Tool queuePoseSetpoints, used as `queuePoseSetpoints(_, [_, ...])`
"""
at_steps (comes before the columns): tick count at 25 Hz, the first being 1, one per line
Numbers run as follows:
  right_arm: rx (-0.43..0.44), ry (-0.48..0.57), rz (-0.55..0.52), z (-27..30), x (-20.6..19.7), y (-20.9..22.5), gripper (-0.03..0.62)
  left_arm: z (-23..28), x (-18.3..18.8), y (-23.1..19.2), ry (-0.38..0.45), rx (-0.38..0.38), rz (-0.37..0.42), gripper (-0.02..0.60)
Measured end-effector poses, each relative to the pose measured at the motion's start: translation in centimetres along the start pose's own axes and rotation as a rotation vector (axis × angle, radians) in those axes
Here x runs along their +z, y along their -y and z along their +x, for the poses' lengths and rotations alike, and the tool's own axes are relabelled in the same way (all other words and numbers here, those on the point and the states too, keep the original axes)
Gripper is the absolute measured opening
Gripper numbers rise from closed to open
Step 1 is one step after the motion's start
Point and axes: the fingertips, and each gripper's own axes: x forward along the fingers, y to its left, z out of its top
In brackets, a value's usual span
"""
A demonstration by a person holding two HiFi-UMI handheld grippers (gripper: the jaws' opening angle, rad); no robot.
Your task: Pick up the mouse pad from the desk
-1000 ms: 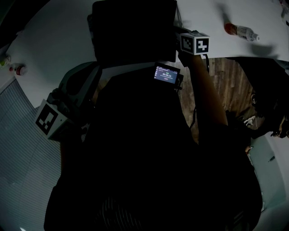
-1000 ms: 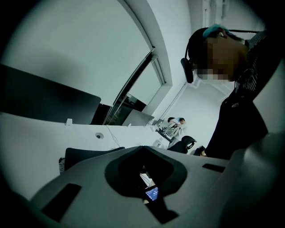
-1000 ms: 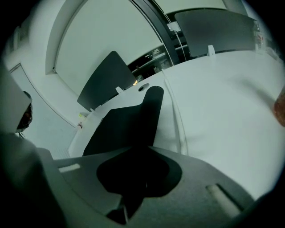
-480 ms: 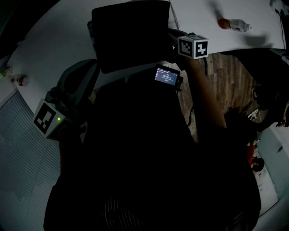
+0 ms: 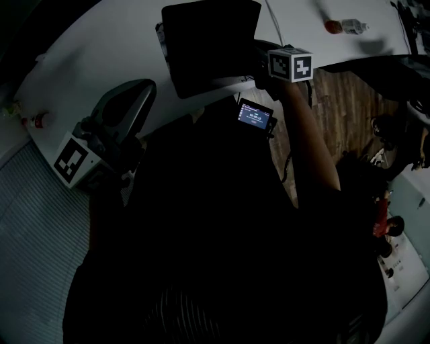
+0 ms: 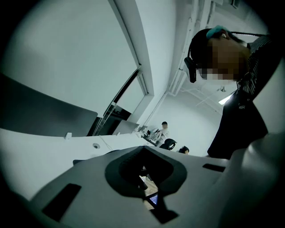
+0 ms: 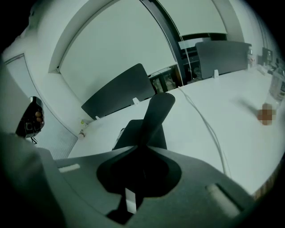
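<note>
The black mouse pad (image 5: 208,44) hangs over the white desk (image 5: 101,54), gripped at its right edge. My right gripper (image 5: 261,66), just left of its marker cube (image 5: 290,65), is shut on that edge. In the right gripper view the pad (image 7: 156,116) rises edge-on out of the closed jaws of the right gripper (image 7: 149,149), tilted and off the desk top. My left gripper (image 5: 119,117) hovers at the desk's near edge to the left, away from the pad. In its own view the left gripper (image 6: 143,151) looks shut with nothing in it.
A bottle with a red cap (image 5: 346,27) lies at the desk's far right, and a thin cable (image 5: 275,20) runs across the desk. A small lit screen (image 5: 254,115) sits below the pad. Wooden floor (image 5: 336,114) shows at the right. Grey partitions (image 7: 120,95) stand behind the desk.
The right gripper has risen a little with the pad in it. The left gripper has shifted up in the picture towards the desk's edge.
</note>
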Motion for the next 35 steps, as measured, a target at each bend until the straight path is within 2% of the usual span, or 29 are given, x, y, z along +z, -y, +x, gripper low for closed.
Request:
queuePoseSetpoints(8, [0.001,0.026,-0.008,0.2,0.2,-0.4,0.018,-1.8,-1.7,-1.4,0.037,0.011,0.023,0.008])
queuePoseSetpoints(12, [0.048,0.069,0.035,-0.9,0.9,-1.7,0.018,-2.0,-1.8,-1.3,0.062,-0.003,0.032,0.008])
queuePoseSetpoints(16, [0.083,0.098,0.032,-1.2,1.2,-3.8,0.018,-1.9,-1.2,-1.0,0.102,-0.033,0.043,0.008])
queuePoseSetpoints(26, [0.208,0.167,0.063,-0.9,1.4,-9.0,0.018,-1.8,-1.0,-0.3,0.136,-0.11,0.073,0.008])
queuePoseSetpoints(31, [0.307,0.224,0.085,-2.2,3.2,-11.9,0.018,-1.7,-0.2,0.0,0.157,-0.098,0.09,0.008])
queuePoseSetpoints(35, [0.35,0.265,0.031,-4.1,5.2,-14.4,0.018,-1.8,0.2,0.5,0.173,-0.098,0.1,0.008])
